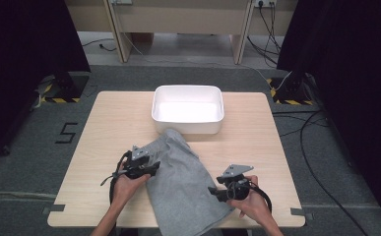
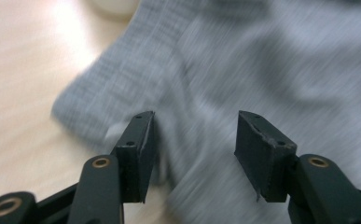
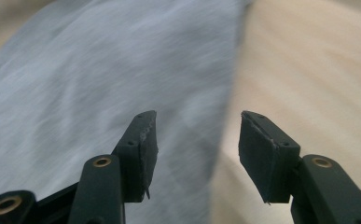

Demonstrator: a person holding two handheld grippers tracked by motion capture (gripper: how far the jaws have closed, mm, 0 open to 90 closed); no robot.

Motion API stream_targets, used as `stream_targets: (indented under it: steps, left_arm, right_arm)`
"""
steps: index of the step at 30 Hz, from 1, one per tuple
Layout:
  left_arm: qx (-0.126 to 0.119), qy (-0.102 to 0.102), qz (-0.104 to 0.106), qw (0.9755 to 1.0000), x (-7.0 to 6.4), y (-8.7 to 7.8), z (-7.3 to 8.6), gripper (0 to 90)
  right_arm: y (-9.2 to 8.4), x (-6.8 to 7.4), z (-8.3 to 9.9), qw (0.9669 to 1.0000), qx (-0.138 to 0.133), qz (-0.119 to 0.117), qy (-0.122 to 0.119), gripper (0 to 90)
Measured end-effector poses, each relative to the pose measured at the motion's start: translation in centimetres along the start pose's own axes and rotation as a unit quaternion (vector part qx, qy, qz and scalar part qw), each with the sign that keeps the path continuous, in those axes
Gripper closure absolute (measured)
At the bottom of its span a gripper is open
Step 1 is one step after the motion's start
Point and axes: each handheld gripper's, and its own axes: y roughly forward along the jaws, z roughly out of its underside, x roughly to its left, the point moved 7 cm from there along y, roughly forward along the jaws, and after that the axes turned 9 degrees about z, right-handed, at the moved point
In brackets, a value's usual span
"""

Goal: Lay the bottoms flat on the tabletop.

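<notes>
I am holding my left claw (image 2: 192, 140) and right claw (image 3: 194, 140) wide over opposite edges of the grey cloth (image 1: 183, 182), lying on the table (image 1: 104, 128) below the white tub (image 1: 188, 109), probably to pinch both sides.

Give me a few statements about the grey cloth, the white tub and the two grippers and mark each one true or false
1. The grey fabric garment hangs over the near edge of the light wooden table. True.
2. The white rectangular plastic tub holds folded clothes. False: it looks empty.
3. The left gripper is open over the garment. True.
4. The right gripper is shut on the garment. False: its jaws stand apart, over the garment's edge.
5. The tub sits at the table's far side. True.
</notes>
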Motion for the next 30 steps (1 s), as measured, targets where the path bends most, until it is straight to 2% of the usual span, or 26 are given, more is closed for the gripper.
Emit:
stream_targets:
  steps: [1,2,3,5,6,7,9,10,11,12,13,15,16,18,19,21,23,25,26,28,30]
  left_arm:
    - [-0.005,0.001,0.006,1.0000,-0.5,-0.1,-0.6,46.2]
    - [-0.010,0.001,0.014,0.9998,-1.0,-0.2,-1.2,46.2]
    - [-0.013,0.000,0.023,0.9997,-1.4,-0.3,-1.7,44.7]
    - [-0.016,-0.010,0.045,0.9988,-2.4,-0.2,-2.5,44.0]
    - [-0.017,-0.016,0.059,0.9980,-2.8,-0.1,-2.9,43.4]
    - [-0.018,-0.026,0.070,0.9970,-3.1,0.1,-3.2,43.4]
    - [-0.017,-0.043,0.088,0.9950,-3.6,0.5,-3.7,42.3]
    - [-0.016,-0.053,0.097,0.9937,-3.8,0.7,-4.0,40.1]
    - [-0.014,-0.063,0.105,0.9924,-4.0,0.9,-4.3,40.1]
    - [-0.014,-0.071,0.112,0.9911,-4.1,1.1,-4.5,37.4]
    - [-0.013,-0.076,0.116,0.9903,-4.3,1.2,-4.8,36.6]
    - [-0.007,-0.073,0.118,0.9904,-4.8,1.3,-5.3,34.8]
    - [-0.004,-0.070,0.122,0.9900,-5.2,1.3,-5.6,34.8]
    - [-0.002,-0.070,0.131,0.9889,-6.0,1.4,-6.1,32.7]
    - [0.000,-0.066,0.135,0.9887,-6.4,1.5,-6.4,32.2]
    - [0.009,-0.065,0.137,0.9884,-7.2,1.9,-6.7,31.2]
    - [0.026,-0.062,0.131,0.9890,-7.5,2.8,-6.8,31.1]
    - [0.041,-0.068,0.125,0.9890,-7.7,3.8,-6.8,30.4]
    - [0.050,-0.064,0.120,0.9895,-7.9,4.2,-6.7,30.4]
    - [0.062,-0.039,0.103,0.9920,-8.4,5.0,-6.4,31.5]
    - [0.070,-0.021,0.091,0.9931,-8.7,5.7,-6.1,38.7]
  right_arm:
    - [0.3,-0.4,-0.2,0.9999,-0.004,0.006,0.015,47.5]
    - [0.3,-0.4,-0.2,0.9999,-0.004,0.006,0.015,47.5]
    - [1.4,-1.0,-0.5,0.9996,-0.007,0.009,0.027,50.8]
    - [1.9,-1.0,-0.5,0.9995,-0.006,0.005,0.031,53.7]
    - [2.8,-0.8,-0.5,0.9998,-0.009,-0.004,0.020,64.5]
    - [2.8,-0.8,-0.5,0.9998,-0.009,-0.004,0.020,64.5]
    - [3.0,-0.3,-0.8,0.9996,-0.026,-0.012,0.005,76.0]
    - [2.7,0.8,-1.4,0.9989,-0.041,-0.014,-0.019,84.6]
    - [2.7,0.8,-1.4,0.9989,-0.041,-0.014,-0.019,84.6]
    - [2.0,2.0,-2.0,0.9972,-0.060,-0.012,-0.042,87.5]
    - [1.7,2.7,-2.3,0.9963,-0.068,-0.007,-0.052,87.7]
    - [1.3,4.4,-2.8,0.9932,-0.082,-0.002,-0.083,87.8]
    - [1.3,4.4,-2.8,0.9932,-0.082,-0.002,-0.083,87.8]
    - [1.0,6.7,-3.4,0.9889,-0.096,0.002,-0.113,87.8]
    - [1.0,7.1,-3.6,0.9870,-0.102,0.010,-0.124,87.8]
    - [1.1,7.5,-3.7,0.9848,-0.107,0.012,-0.137,87.5]
    - [1.1,7.6,-3.6,0.9846,-0.108,0.009,-0.137,87.5]
    - [1.2,7.7,-3.3,0.9847,-0.108,0.011,-0.136,87.2]
    - [1.2,7.7,-3.3,0.9847,-0.108,0.011,-0.136,87.2]
    - [1.2,7.7,-3.2,0.9854,-0.109,0.009,-0.130,87.0]
    - [1.1,7.6,-3.2,0.9859,-0.112,0.008,-0.124,86.9]
